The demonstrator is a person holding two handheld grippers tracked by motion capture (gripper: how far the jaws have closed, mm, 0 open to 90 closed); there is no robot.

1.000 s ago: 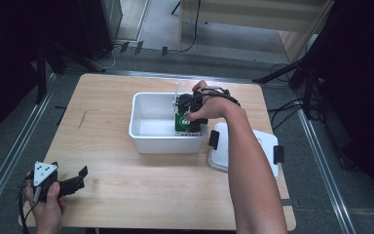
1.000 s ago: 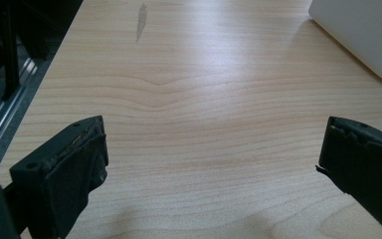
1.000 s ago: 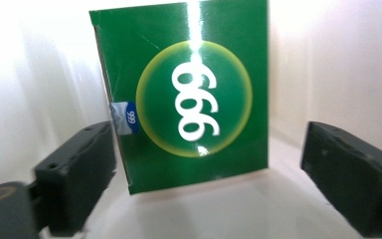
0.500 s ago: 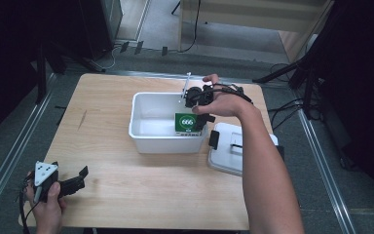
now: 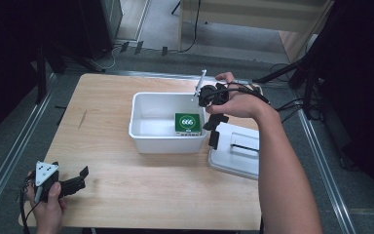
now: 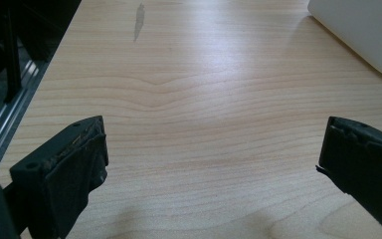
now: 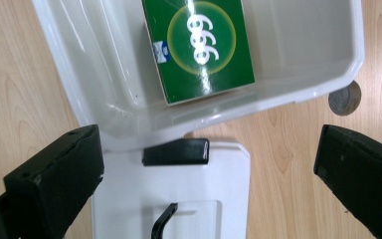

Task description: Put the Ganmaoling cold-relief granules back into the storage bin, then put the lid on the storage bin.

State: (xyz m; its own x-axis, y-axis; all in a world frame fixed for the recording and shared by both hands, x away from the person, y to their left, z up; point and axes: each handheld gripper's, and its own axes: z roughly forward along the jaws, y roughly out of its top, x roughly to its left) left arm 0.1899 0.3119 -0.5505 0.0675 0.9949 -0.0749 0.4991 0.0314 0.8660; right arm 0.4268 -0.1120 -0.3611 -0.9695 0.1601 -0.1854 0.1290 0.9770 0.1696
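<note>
One wooden worktop (image 5: 141,190) carries everything, and on it the white bin (image 5: 141,105) stands open with its white lid (image 5: 233,156) lying flat just beside it, black latch (image 7: 175,151) toward the bin. Judged from the frames, the lid is the next thing to be dealt with: it would best be gripped by a latch or the black handle (image 7: 163,221) (the flat panel offers no hold), kept level and lowered squarely onto the rim. Inside the bin a green box marked 666 (image 5: 187,123) lies flat on the floor near the lid side. A small grey disc (image 7: 344,98) sits on the wood beside the bin's corner. The right hand-held gripper (image 5: 212,129) is held above the bin's edge, jaws wide apart and empty. The left hand-held gripper (image 5: 78,178) is held over bare wood well away, jaws likewise apart.
</note>
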